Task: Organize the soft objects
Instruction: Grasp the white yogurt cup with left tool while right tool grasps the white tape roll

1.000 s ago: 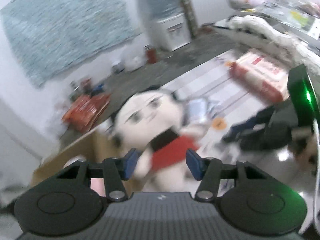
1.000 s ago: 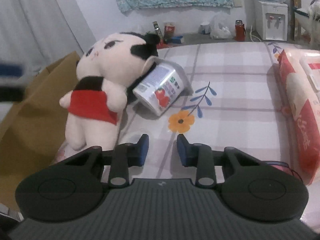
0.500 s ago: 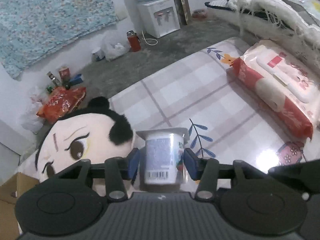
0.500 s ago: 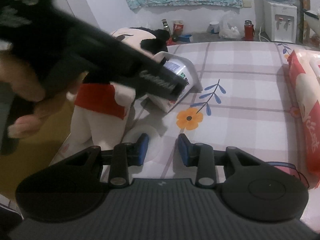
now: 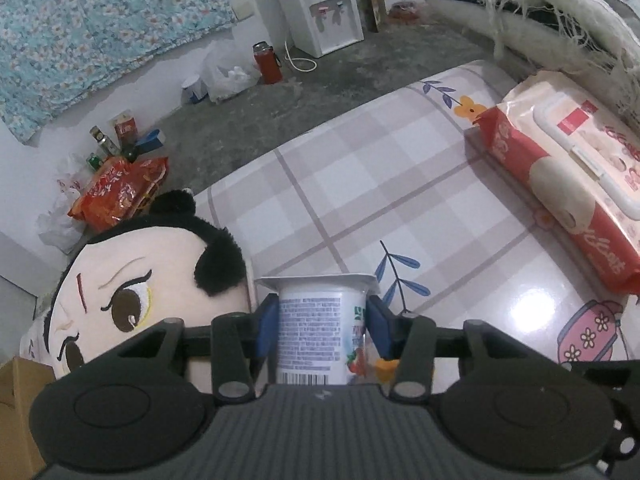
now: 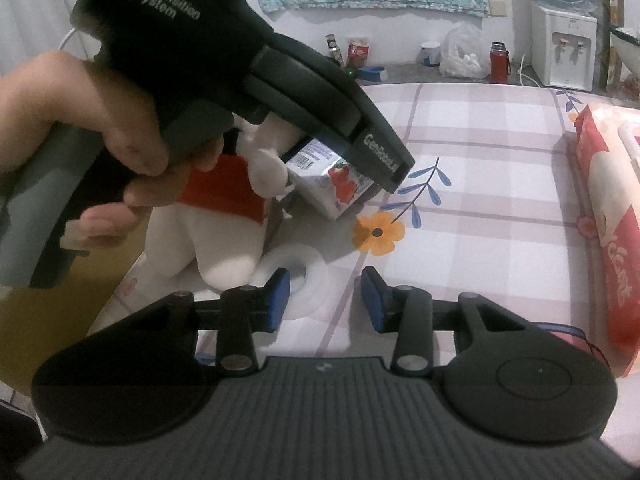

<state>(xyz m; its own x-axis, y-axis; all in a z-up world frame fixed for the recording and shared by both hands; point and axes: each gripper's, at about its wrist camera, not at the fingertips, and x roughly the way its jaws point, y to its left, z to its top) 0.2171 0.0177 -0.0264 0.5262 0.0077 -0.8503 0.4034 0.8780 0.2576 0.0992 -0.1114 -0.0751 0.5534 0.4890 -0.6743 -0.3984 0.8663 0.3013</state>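
Observation:
A white yogurt cup [image 5: 318, 332] with a strawberry label lies on its side on the checked tablecloth, against a plush doll [image 5: 136, 296] with black hair and a red bib. My left gripper [image 5: 318, 330] has a blue pad on each side of the cup and touches it. In the right wrist view the left gripper's body [image 6: 248, 68] covers the doll's head [image 6: 240, 200] and part of the cup [image 6: 336, 188]. My right gripper [image 6: 325, 300] is open and empty above a white foam ring [image 6: 294, 280].
A red and pink wet-wipes pack [image 5: 568, 168] lies at the table's right side, also in the right wrist view [image 6: 608, 220]. A brown cardboard box [image 5: 16, 408] stands left of the table. Floor clutter and a water dispenser [image 5: 320, 12] are beyond the far edge.
My left gripper swung from the doll's body to the yogurt cup and closed its pads onto the cup's sides. My right gripper moved slightly forward and stays open.

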